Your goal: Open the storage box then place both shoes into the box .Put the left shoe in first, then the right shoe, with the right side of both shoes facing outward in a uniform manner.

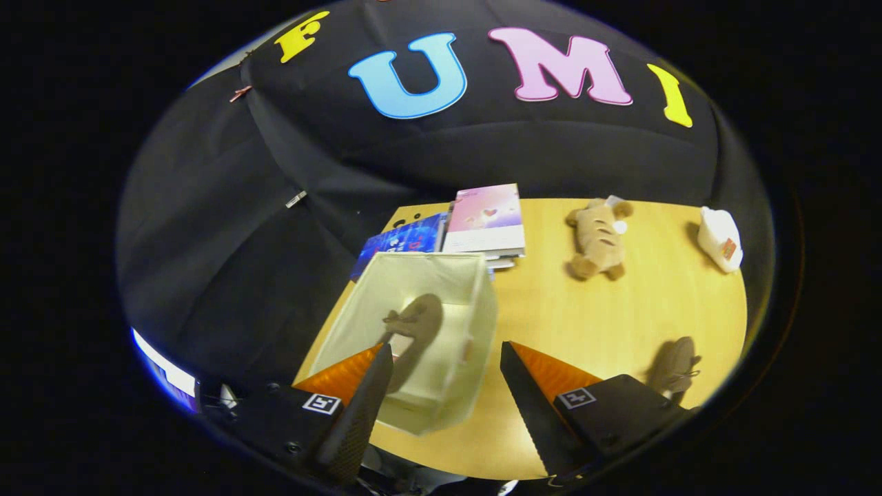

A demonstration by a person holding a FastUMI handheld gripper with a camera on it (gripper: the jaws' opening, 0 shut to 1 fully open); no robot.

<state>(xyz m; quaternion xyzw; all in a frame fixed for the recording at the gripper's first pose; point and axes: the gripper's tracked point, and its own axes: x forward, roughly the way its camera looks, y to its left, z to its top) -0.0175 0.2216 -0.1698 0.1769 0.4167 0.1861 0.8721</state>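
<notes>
The storage box (441,331), a pale fabric bin with its top open, stands on the wooden table (606,310) just ahead of the gripper (446,358), whose fingers are spread wide apart with nothing between them but a view down onto the box's near corner. One brown shoe (413,327) already lies inside the box, resting along its floor with the laces showing on its far end; its lower part is hidden behind one finger, so which side faces outward cannot be told. The second brown shoe (674,365) sits on the table well apart from the box, beyond the other finger, near the table's edge. By this layout the opening of the box and the first placement look done, and the step in hand is fetching the remaining shoe. The next move calls for swinging the released gripper across to that shoe, closing on its body, and carrying it over the box rim to lie beside the first in the same facing. A plush toy (598,238), a stack of books (475,224) and a small white object (720,238) lie farther back.
</notes>
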